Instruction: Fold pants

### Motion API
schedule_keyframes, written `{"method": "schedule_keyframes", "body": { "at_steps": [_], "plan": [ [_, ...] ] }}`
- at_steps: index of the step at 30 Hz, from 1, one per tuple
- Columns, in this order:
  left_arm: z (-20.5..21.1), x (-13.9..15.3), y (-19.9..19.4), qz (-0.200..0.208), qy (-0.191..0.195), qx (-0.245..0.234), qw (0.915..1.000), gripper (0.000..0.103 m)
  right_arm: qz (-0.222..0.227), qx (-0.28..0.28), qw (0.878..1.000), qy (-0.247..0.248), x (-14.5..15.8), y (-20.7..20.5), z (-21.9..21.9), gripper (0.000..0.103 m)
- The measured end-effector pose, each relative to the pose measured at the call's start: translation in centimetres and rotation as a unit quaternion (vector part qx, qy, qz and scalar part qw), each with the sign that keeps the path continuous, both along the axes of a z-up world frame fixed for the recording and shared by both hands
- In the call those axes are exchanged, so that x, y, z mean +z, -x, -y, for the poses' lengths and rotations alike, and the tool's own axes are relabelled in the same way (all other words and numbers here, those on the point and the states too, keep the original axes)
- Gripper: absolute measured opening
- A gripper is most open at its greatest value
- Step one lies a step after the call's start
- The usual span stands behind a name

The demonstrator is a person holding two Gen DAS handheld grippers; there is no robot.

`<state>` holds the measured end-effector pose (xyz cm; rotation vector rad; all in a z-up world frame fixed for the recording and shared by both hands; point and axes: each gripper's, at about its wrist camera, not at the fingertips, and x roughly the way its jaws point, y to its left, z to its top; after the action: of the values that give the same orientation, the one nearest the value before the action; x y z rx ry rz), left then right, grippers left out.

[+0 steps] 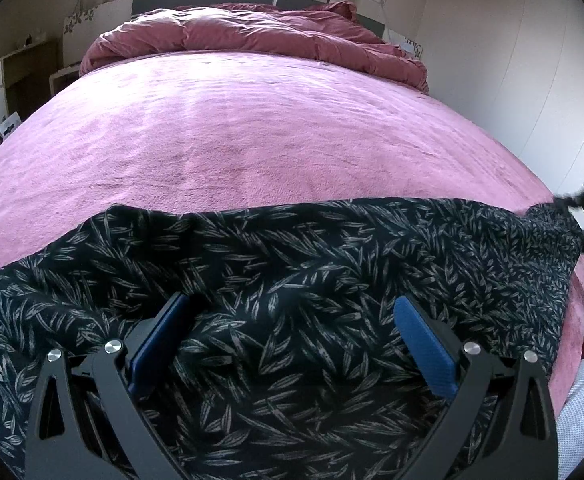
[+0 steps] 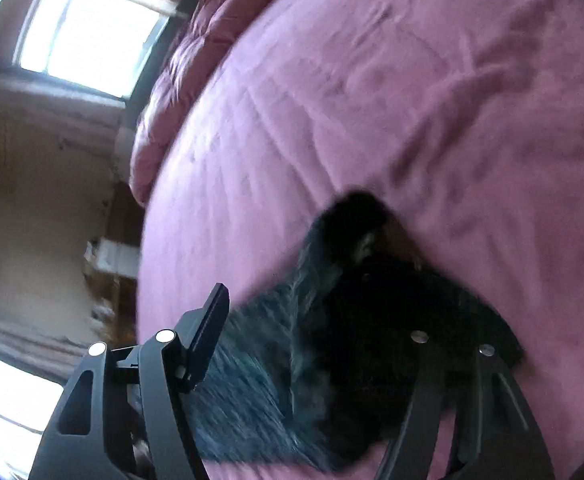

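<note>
So the left gripper [image 1: 292, 324] sits with its blue pads wide apart, right over the leaf-print pants [image 1: 275, 264], which lie spread along the bed's near edge. Right gripper [image 2: 312, 320] is blurry; its fingers look spread with the pants' end bunched between them. Beyond that, pink bedspread [image 1: 251, 132], then a rumpled duvet [image 1: 259, 32] by the headboard.

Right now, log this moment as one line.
pants spread on bed | left hand-held gripper open above pants | right hand-held gripper blurred, grip unclear
</note>
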<state>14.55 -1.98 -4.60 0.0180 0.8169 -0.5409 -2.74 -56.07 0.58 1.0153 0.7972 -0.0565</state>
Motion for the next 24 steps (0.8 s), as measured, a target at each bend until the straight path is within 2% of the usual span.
{"method": "schedule_keyframes", "body": {
  "at_steps": [1, 2, 4, 6, 8, 9, 11, 16, 18, 20, 22, 23, 24],
  "plan": [
    [-0.1, 0.0, 0.0, 0.0, 0.001, 0.0, 1.0, 0.101, 0.017, -0.026, 1.0, -0.003, 0.3, -0.2, 0.6, 0.065],
    [-0.2, 0.0, 0.0, 0.0, 0.002, 0.0, 1.0, 0.101, 0.038, -0.065, 0.997, -0.027, 0.1, -0.2, 1.6, 0.065],
    [-0.3, 0.0, -0.1, -0.001, 0.002, -0.001, 1.0, 0.101, 0.042, -0.099, 0.991, -0.074, -0.8, 0.1, 2.8, 0.065],
    [-0.3, 0.0, -0.1, -0.001, 0.002, -0.001, 1.0, 0.101, 0.032, -0.101, 0.993, -0.051, -0.5, 0.5, 2.9, 0.065],
    [-0.4, 0.0, -0.1, -0.002, 0.004, -0.001, 1.0, 0.101, 0.041, -0.113, 0.993, 0.017, 1.1, 2.2, 2.7, 0.065],
    [-0.4, 0.0, -0.1, -0.002, 0.004, -0.001, 1.0, 0.101, 0.051, -0.138, 0.988, 0.049, 1.9, 3.8, 3.1, 0.065],
    [-0.4, 0.1, -0.1, -0.001, 0.004, -0.001, 1.0, 0.101, 0.053, -0.168, 0.983, 0.056, 2.7, 6.5, 4.4, 0.065],
    [-0.4, 0.1, 0.0, 0.0, 0.003, -0.001, 1.0, 0.101, -0.016, -0.126, 0.988, 0.088, 2.1, 9.0, 3.7, 0.065],
    [-0.4, 0.1, 0.0, 0.0, 0.003, -0.001, 1.0, 0.101, -0.043, -0.11, 0.991, 0.065, 0.6, 9.9, 2.8, 0.065],
    [-0.4, 0.1, -0.1, 0.0, 0.002, -0.001, 1.0, 0.101, -0.055, -0.1, 0.993, 0.026, -1.2, 10.8, 1.5, 0.065],
    [-0.5, 0.2, 0.0, 0.001, 0.003, 0.0, 1.0, 0.101, -0.049, -0.105, 0.993, 0.016, -2.3, 11.1, 0.7, 0.065],
    [-0.4, 0.2, 0.0, 0.0, 0.002, -0.001, 1.0, 0.101, -0.036, -0.109, 0.993, 0.016, -2.6, 11.4, 0.1, 0.063],
    [-0.5, 0.2, 0.0, 0.001, 0.003, 0.0, 1.0, 0.101, -0.025, -0.108, 0.994, 0.011, -2.6, 11.5, -0.4, 0.056]
  ]
}}
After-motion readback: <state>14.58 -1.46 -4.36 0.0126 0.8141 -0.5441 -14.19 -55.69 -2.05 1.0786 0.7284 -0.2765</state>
